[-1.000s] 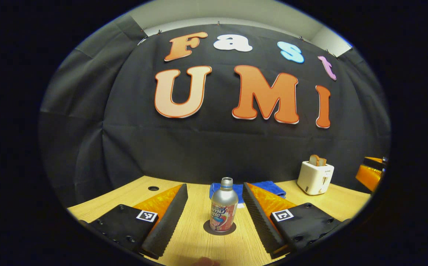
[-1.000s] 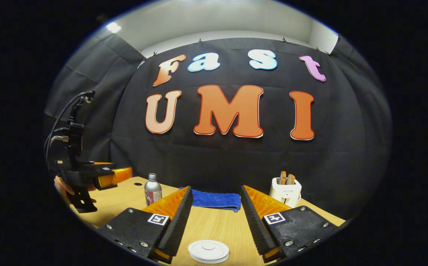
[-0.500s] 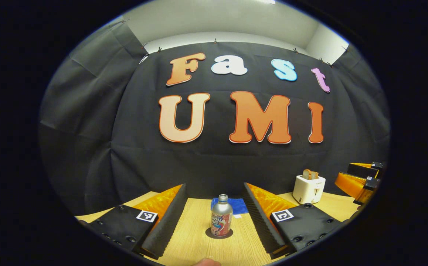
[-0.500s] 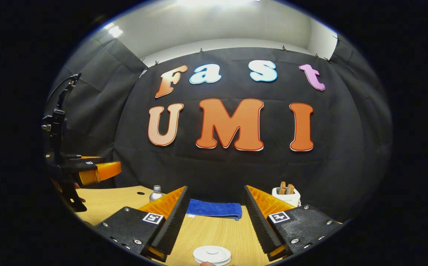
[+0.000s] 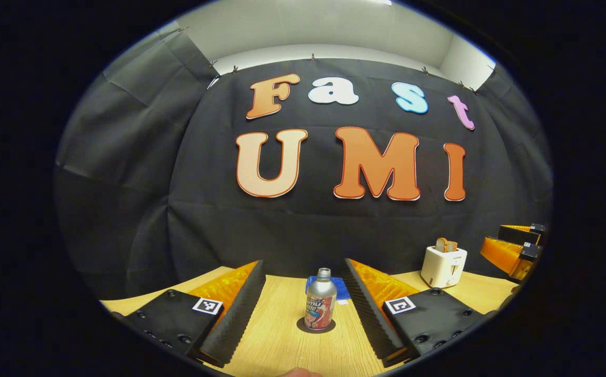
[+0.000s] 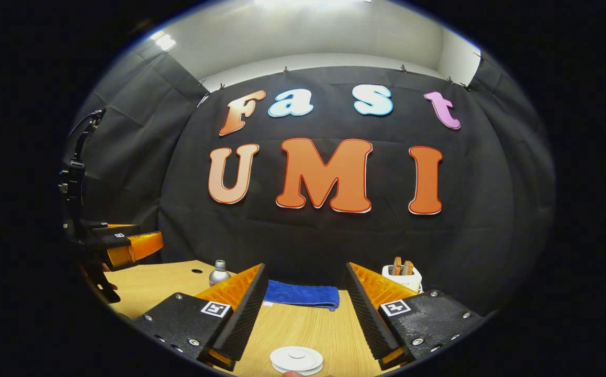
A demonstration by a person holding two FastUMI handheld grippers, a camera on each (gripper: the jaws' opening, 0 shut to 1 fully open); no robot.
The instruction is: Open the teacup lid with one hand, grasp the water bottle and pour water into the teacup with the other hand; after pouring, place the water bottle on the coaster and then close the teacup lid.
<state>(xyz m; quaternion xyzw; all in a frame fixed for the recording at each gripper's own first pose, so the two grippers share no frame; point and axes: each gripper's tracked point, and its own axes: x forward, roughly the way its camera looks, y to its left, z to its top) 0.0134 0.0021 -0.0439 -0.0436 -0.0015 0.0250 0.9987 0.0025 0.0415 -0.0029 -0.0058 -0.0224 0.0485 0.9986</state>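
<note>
I have both grippers backed off from the table [image 5: 277, 345] compared with a second ago, and that retreat is the main change: in the left gripper view the water bottle [image 5: 320, 307] looks smaller and farther than it did, and in the right gripper view the teacup lid [image 6: 296, 359] has slid lower toward the edge of the picture.

The water bottle stands upright on the dark round coaster [image 5: 316, 326], centred between my left gripper's fingers but well ahead of them. The white teacup lid sits flat on the cup, low between the right gripper's fingers.

My left gripper [image 5: 303, 306] has its jaws wide apart and holds nothing. My right gripper [image 6: 305, 309] is likewise spread wide and empty. The left gripper also shows off to the side in the right gripper view, clear of the bottle.

I judge the task done or nearly so: bottle on coaster, lid down, both tools released and pulling away. Behind them lie a blue cloth [image 6: 302, 295] and a white toaster [image 5: 443, 266], untouched.
</note>
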